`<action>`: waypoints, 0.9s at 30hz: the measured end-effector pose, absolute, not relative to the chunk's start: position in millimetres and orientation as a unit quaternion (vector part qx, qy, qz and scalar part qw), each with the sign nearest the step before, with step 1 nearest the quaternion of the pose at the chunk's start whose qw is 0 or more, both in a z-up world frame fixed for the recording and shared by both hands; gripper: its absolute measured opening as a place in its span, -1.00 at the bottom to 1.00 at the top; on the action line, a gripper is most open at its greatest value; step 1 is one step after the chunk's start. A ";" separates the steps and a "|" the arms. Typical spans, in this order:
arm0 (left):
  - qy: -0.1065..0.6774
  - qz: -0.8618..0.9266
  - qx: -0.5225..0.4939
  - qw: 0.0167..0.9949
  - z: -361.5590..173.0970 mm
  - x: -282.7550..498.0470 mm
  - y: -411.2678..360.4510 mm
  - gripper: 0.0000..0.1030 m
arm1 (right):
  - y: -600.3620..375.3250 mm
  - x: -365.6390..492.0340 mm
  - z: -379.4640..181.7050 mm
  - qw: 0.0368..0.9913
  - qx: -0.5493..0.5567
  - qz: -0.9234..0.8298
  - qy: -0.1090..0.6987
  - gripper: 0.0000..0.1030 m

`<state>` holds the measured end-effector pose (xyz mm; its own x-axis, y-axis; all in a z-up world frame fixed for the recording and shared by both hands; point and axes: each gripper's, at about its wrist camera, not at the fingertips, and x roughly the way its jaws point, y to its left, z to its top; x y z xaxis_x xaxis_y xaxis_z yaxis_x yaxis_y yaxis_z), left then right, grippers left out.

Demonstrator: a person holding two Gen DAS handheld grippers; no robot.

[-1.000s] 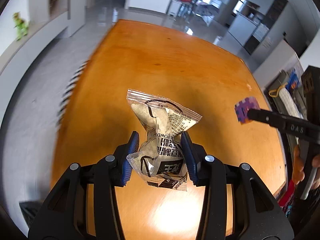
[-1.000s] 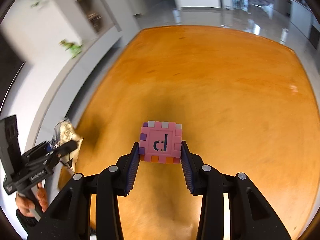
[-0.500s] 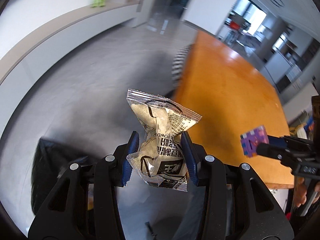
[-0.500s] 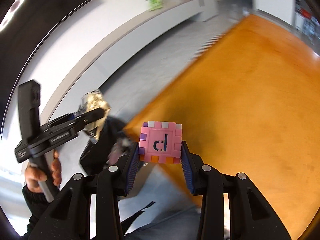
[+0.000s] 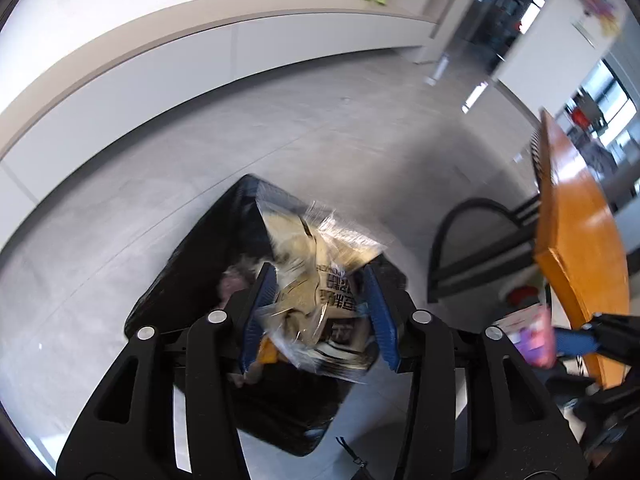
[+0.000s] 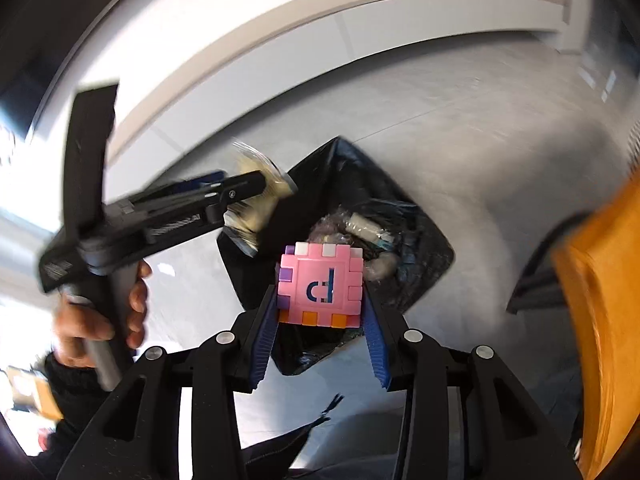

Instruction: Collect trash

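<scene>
Crinkled snack wrapper (image 5: 320, 280): clamped in left hand-held gripper (image 5: 318, 312), poised over black trash bag (image 5: 192, 264) for dropping; pink puzzle cube (image 6: 323, 285): pinched by right hand-held gripper (image 6: 322, 340), above same bag; orange table (image 5: 576, 216) alongside.

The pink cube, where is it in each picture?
Left wrist: pink cube is a blur at the far right edge, in the right gripper.
Right wrist: centre, between the blue fingers, tilted.
Shared landmark: the black trash bag on the floor, below both grippers.
</scene>
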<state>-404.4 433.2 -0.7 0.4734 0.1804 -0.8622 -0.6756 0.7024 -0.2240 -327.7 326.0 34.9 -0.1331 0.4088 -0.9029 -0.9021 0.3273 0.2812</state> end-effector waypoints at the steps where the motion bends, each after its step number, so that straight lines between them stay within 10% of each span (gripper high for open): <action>1: 0.443 0.274 -0.286 0.804 -1.3 -408.7 435.9 0.66 | 332.5 -331.7 31.3 0.625 -0.251 0.520 0.525 0.33; 2: 0.435 0.300 -0.289 0.798 0.0 -416.3 441.4 0.88 | 334.8 -333.1 30.0 0.633 -0.259 0.514 0.517 0.38; 27: 0.426 0.260 -0.260 0.826 35.0 -360.0 395.0 0.88 | 223.4 -274.5 64.9 0.698 -0.155 0.489 0.500 0.50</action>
<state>-360.0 395.0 35.0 0.5018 0.2075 -0.8397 -0.6514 0.7293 -0.2091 -274.5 223.4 64.9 0.0216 0.5270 -0.8496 -0.8367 0.4747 0.2731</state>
